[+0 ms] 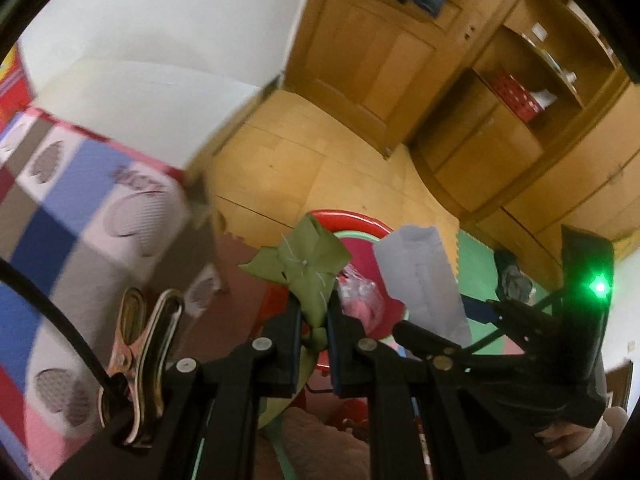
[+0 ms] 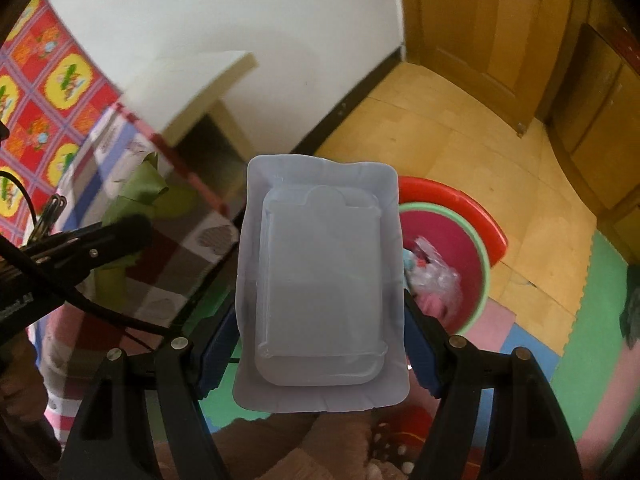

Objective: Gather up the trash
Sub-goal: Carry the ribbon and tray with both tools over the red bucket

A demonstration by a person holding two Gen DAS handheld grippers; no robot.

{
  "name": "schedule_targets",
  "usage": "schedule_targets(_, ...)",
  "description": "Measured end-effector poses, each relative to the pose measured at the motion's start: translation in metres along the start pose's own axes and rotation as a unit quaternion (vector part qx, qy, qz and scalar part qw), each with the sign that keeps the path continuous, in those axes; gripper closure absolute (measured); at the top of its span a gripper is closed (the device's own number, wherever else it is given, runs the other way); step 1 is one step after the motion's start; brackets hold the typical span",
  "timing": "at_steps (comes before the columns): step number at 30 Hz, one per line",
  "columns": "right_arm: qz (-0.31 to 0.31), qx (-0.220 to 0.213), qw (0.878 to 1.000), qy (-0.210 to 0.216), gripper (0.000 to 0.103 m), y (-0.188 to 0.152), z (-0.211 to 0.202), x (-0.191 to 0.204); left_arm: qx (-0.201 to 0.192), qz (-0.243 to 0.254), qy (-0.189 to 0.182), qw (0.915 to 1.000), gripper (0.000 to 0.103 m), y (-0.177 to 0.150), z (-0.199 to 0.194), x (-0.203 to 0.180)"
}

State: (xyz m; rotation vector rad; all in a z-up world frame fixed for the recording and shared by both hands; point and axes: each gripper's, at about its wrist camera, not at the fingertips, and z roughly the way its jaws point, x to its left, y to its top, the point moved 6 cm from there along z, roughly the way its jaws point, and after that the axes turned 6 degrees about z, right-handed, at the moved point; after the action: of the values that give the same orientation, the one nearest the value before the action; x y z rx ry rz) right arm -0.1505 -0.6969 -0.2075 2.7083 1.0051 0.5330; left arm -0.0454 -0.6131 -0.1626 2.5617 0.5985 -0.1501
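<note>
My left gripper (image 1: 314, 312) is shut on a crumpled green wrapper (image 1: 304, 260) and holds it in the air above a red basin (image 1: 352, 218). My right gripper (image 2: 320, 320) is shut on a white plastic tray (image 2: 320, 280), held flat side toward the camera, left of the same red basin (image 2: 460, 204). The basin has a green inner rim and holds clear plastic trash (image 2: 432, 276). The white tray (image 1: 420, 276) and the right gripper also show at the right of the left wrist view. The green wrapper (image 2: 144, 188) and the left gripper show at the left of the right wrist view.
A table with a checked cloth (image 1: 72, 208) stands at the left, beside a white wall. Wooden floor (image 1: 288, 160), a wooden door and wooden cupboards (image 1: 520, 120) lie behind. Coloured foam mats (image 2: 580, 340) cover the floor near the basin.
</note>
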Motion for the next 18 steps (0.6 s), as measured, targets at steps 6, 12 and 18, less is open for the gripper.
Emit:
schedule_targets(6,0.013,0.010,1.000,-0.015,0.028,-0.004,0.023,-0.038,0.021,0.022,-0.022,0.9993,0.092,0.007,0.044,-0.030)
schedule_targets(12,0.029,0.024,0.999,-0.025,0.028,-0.010,0.048,-0.070,0.051,0.049,-0.034,0.9969,0.092,0.007,0.095,-0.056)
schedule_targets(18,0.038,0.036,0.998,-0.032,0.028,-0.017,0.073,-0.094,0.083,0.059,-0.042,0.9939,0.092,0.005,0.145,-0.071)
